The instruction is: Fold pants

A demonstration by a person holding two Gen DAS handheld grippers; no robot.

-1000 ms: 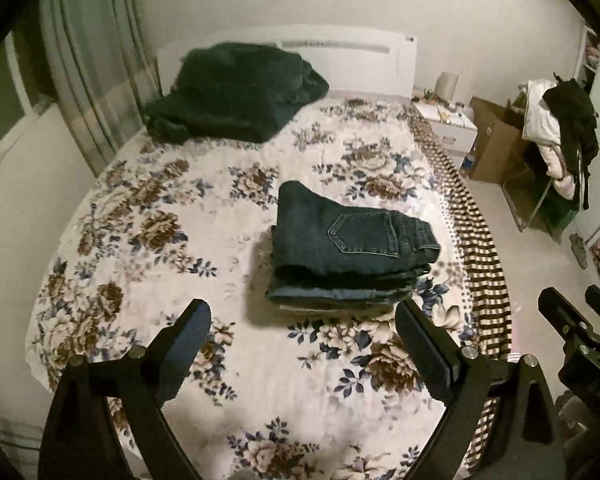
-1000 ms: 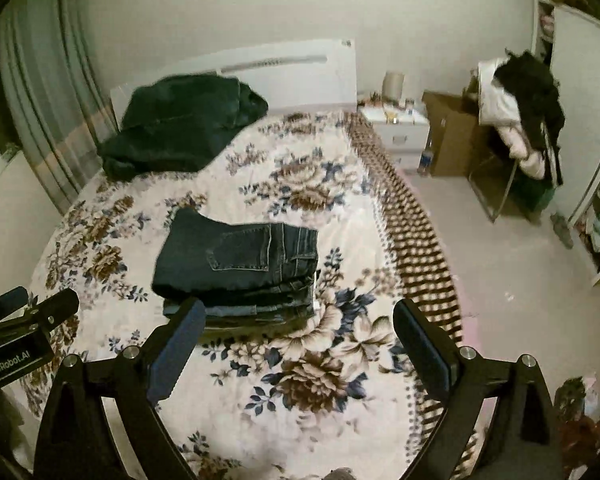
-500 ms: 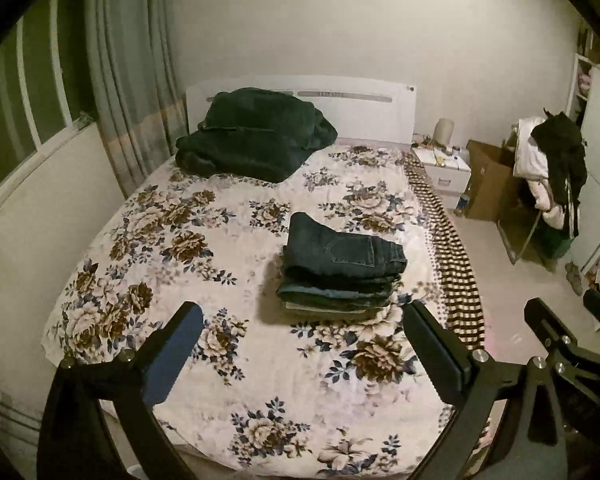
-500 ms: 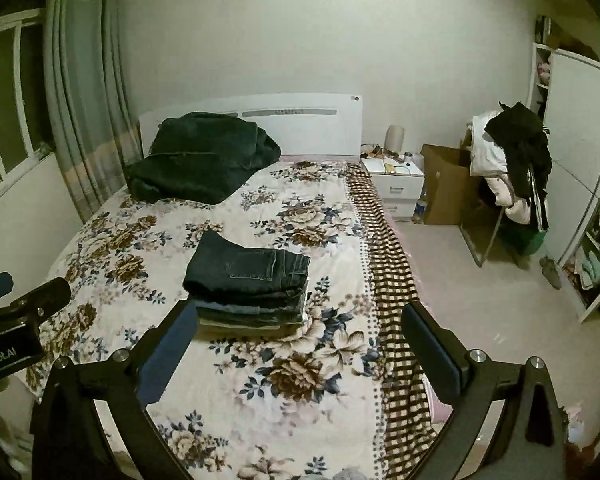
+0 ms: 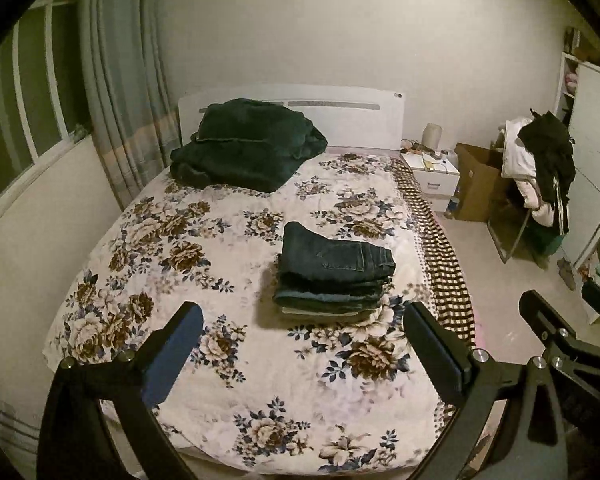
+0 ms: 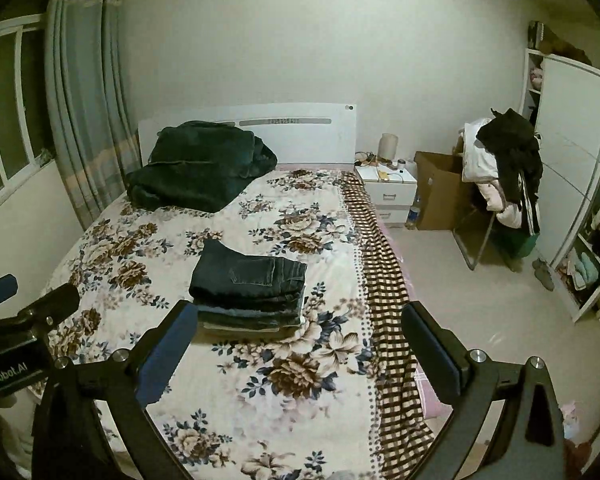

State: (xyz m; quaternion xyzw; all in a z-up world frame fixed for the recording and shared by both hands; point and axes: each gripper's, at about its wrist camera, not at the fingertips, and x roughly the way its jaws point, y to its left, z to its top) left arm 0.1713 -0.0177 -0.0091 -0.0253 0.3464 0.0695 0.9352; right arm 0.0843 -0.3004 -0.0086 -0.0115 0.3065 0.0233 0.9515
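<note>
Left claw (image 5: 302, 354): jaws spread wide, empty
Right claw (image 6: 300, 352): wide apart, empty
Lettering: "GenRobot.AI" (image 6: 4, 374) on left claw
Pants (image 6: 250, 276): folded on bed (image 6: 260, 400)

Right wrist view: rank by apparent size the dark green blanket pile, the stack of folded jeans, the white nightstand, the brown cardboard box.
1. Dark green blanket pile
2. Stack of folded jeans, though it lies nearer the camera
3-4. White nightstand and brown cardboard box: look alike, box partly hidden, so not ranked.
</note>
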